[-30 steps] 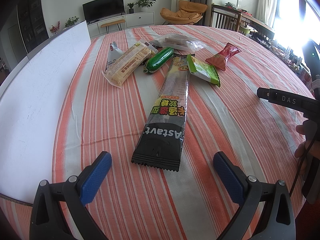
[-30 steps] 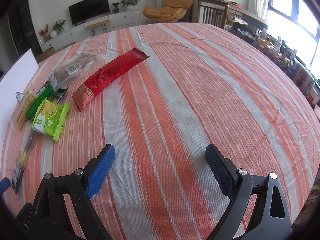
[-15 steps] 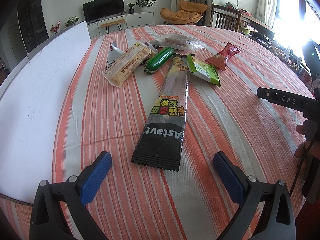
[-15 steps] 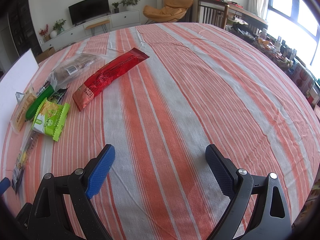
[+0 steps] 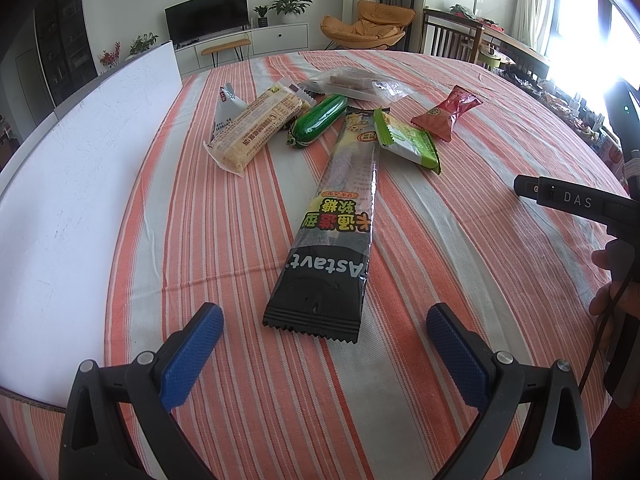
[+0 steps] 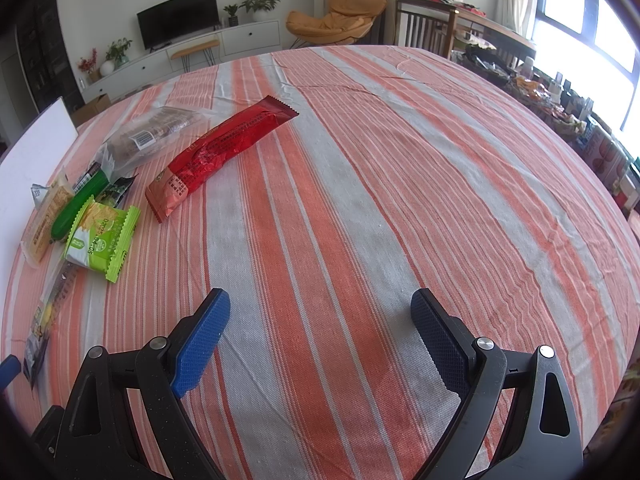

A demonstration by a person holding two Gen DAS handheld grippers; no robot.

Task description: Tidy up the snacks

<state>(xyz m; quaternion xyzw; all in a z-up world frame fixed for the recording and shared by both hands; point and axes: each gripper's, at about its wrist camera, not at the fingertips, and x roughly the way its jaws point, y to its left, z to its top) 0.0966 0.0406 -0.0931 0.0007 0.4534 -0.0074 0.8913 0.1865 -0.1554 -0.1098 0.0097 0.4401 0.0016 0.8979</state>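
Note:
My left gripper [image 5: 320, 320] is open and empty, just short of the near end of a long black candy pack [image 5: 332, 240] on the striped tablecloth. Beyond it lie a beige cracker bar [image 5: 256, 132], a green sausage-shaped pack [image 5: 318, 124], a light green packet [image 5: 408, 140], a small red packet [image 5: 448, 116], a clear bag [image 5: 352, 86] and a small white triangular pack [image 5: 226, 106]. My right gripper [image 6: 320, 312] is open and empty over bare cloth. A long red pack [image 6: 224, 148] and the light green packet [image 6: 102, 240] lie to its far left.
A white board [image 5: 68, 200] lies along the table's left side. The right gripper's body and the hand holding it [image 5: 600, 216] show at the right edge of the left wrist view. Chairs and a cluttered side table stand beyond the table's far right edge.

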